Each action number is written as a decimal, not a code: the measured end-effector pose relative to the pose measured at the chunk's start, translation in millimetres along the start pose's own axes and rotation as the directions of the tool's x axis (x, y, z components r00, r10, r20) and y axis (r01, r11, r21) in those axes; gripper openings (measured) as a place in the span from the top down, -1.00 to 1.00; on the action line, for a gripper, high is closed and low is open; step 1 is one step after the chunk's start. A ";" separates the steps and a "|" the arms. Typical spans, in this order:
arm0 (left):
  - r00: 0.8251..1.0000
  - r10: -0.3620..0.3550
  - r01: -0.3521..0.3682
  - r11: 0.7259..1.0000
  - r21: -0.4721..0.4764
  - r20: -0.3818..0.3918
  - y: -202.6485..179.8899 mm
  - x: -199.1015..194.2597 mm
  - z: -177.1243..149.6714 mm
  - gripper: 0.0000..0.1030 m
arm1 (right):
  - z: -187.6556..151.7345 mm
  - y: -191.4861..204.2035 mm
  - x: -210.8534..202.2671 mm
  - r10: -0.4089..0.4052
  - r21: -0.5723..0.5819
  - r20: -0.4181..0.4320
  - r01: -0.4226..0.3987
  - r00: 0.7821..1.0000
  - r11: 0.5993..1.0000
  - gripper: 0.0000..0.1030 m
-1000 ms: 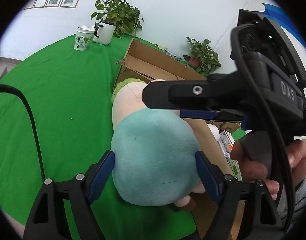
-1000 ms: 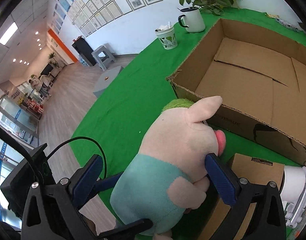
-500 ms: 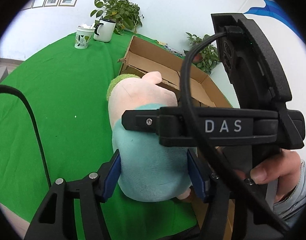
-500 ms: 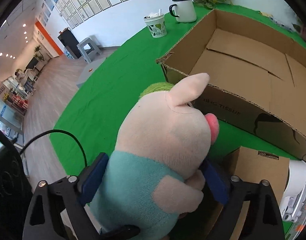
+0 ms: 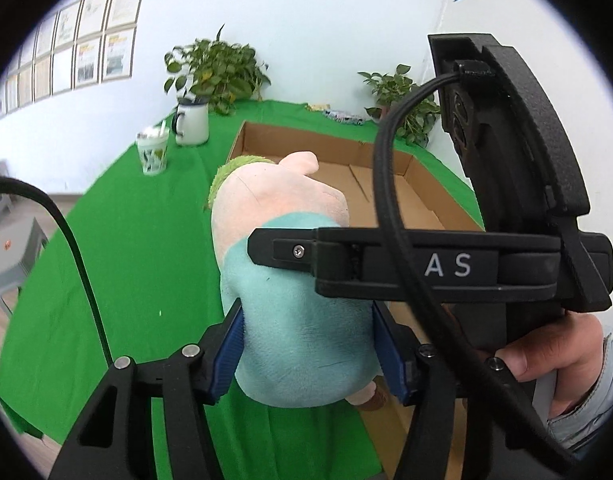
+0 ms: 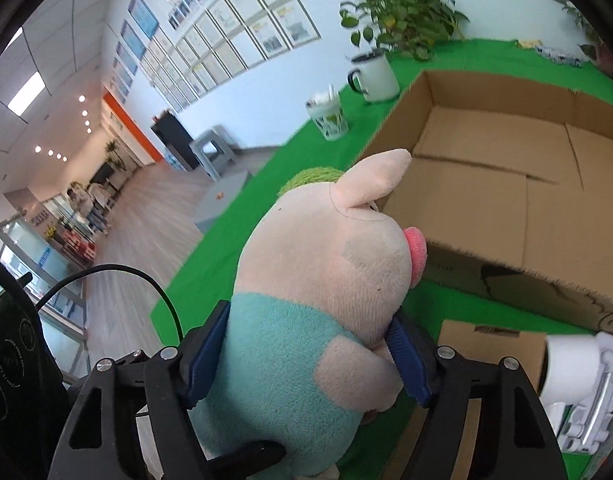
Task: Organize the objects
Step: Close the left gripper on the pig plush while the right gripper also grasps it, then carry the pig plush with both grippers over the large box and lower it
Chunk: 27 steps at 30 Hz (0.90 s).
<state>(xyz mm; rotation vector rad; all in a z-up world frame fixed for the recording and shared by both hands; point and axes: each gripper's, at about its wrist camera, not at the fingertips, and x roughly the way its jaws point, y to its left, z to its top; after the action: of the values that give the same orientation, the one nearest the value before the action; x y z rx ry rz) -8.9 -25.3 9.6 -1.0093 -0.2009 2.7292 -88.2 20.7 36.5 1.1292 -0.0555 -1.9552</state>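
The plush pig (image 5: 282, 280), pink head, green tuft and teal body, is held up just in front of the cardboard box (image 6: 506, 184), near the box's front-left corner. Its ear overlaps the box wall in the right wrist view, but whether it touches the wall I cannot tell. The pig's face is turned away from both cams; only a pink snout edge shows on the right side. Its lower legs are cut off by the frame bottom in the right wrist view, and in the left wrist view only one foot shows under the body.

The left gripper (image 5: 310, 352) pinches the teal body from both sides; the blue pads (image 5: 228, 354) press into the fabric. Its jaws have just been closing, with the pig between them. The right gripper (image 6: 306, 356) clamps the pig higher up, approx. at the neck and arm, and its pads (image 6: 406, 364) sink into the plush. Its jaws have also just been closing on the pig.

In the left wrist view the right gripper's body crosses in front of the pig and hides a big part of the box's right side. A hand (image 5: 554, 352) w/ a grey sleeve holds it.

Left of the box, on the green cloth (image 5: 138, 240), stand a paper cup (image 6: 328, 114) and a white mug (image 6: 374, 74), with a plant (image 6: 402, 20) behind, blurred. In front of the box, to the right, lie a small carton (image 6: 490, 356) and a white item (image 6: 582, 380), cut off, not clear what it is.
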 end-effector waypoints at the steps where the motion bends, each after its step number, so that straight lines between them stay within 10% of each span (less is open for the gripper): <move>1: 1.000 0.005 -0.006 1.000 0.016 0.008 -5.1 -1.4 5.3 -0.14 | 1.8 0.1 -9.2 0.005 -0.001 0.022 -0.005 1.000 1.000 -0.38; 27: 0.988 -0.119 0.090 0.959 0.268 0.094 -69.8 35.5 109.3 -0.14 | 54.2 -48.9 -171.1 -0.103 0.095 0.336 0.075 0.936 0.993 -0.30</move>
<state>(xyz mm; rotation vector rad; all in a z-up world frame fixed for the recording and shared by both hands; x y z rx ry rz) -95.5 45.6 84.1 -0.7555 0.0871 2.6273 -120.7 150.5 165.8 0.8427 -0.2757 -2.2298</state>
